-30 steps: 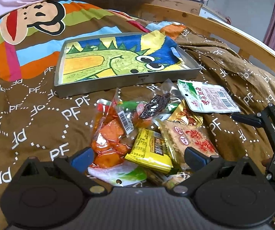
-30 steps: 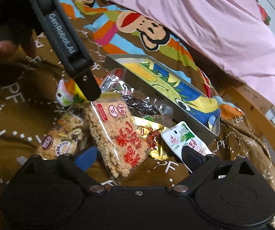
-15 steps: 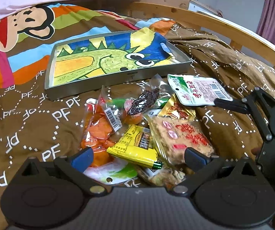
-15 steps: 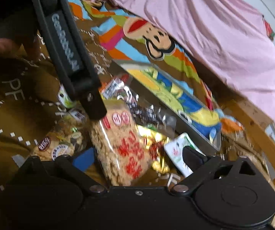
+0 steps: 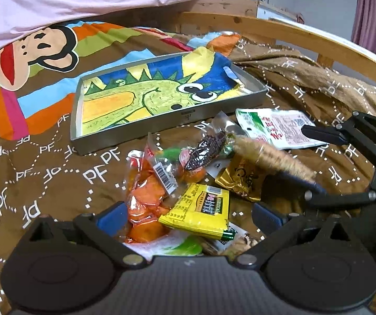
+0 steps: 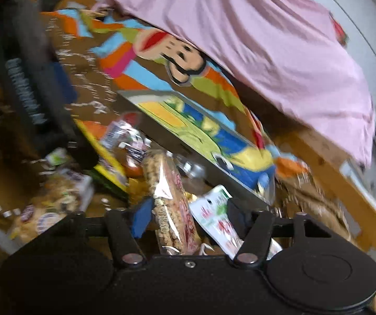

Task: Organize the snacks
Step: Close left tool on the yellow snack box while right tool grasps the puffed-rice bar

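Note:
A pile of snack packets lies on the brown bedspread in front of a metal tray [image 5: 135, 137] with a dinosaur picture. My left gripper [image 5: 188, 214] is open and empty, low over the pile, above an orange packet [image 5: 146, 197] and a yellow packet [image 5: 201, 208]. My right gripper [image 6: 185, 215] holds a rice-cracker packet [image 6: 169, 202] on edge between its blue pads, lifted off the pile; it shows blurred in the left wrist view [image 5: 272, 157]. The tray also shows in the right wrist view [image 6: 177, 141].
A green-and-white packet [image 5: 277, 127], a gold packet [image 5: 240, 181] and a dark dried-meat packet [image 5: 206, 149] lie near the tray. A wooden bed rail [image 5: 306, 42] curves behind. A pink quilt [image 6: 253, 31] lies beyond the tray. A round-biscuit packet [image 6: 54, 204] lies at left.
My right gripper has closed on the rice-cracker packet and lifted and turned it on edge. My left gripper has drawn back a little and stays open.

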